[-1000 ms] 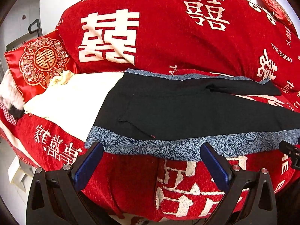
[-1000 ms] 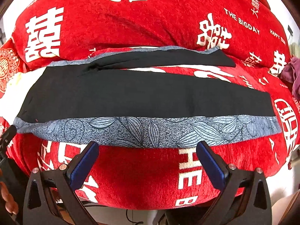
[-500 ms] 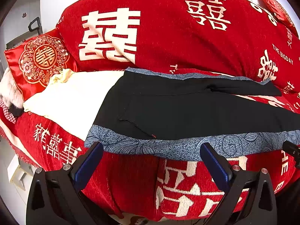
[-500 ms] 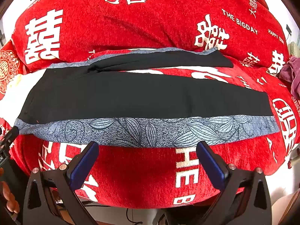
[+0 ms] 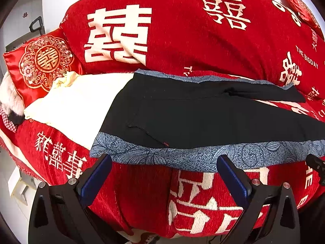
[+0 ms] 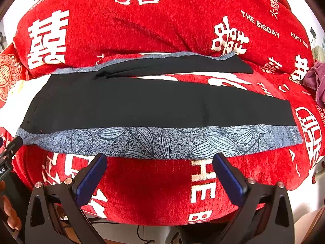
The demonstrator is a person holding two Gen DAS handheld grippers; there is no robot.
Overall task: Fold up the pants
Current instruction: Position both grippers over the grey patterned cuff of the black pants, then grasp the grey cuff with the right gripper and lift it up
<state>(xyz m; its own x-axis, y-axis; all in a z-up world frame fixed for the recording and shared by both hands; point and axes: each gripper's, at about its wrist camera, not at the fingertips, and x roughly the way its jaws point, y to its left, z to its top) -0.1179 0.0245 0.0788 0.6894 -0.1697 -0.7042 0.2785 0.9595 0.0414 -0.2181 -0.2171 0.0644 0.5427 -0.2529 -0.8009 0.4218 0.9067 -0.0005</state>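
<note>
A sofa (image 5: 182, 30) draped in a red cover (image 6: 152, 193) with white wedding lettering fills both views. A white wall (image 5: 52, 6) shows at the upper left of the left view, with a red cushion (image 5: 40, 61) leaning at the sofa's left end and a cream cloth (image 5: 81, 101) spread on the seat beside it. A purple cloth (image 6: 316, 79) lies at the seat's right end.

The pants (image 6: 152, 105), black with a blue leaf-print side band (image 6: 162, 140), lie flat along the seat, legs to the right, waist resting on the cream cloth.

The left gripper (image 5: 164, 172) and right gripper (image 6: 160, 170) both hover just in front of the band's near edge, fingers (image 5: 97, 174) spread wide and holding nothing.

Compared with a second ago, little has changed: the pants lie the same, and both grippers sit marginally closer to the band.
</note>
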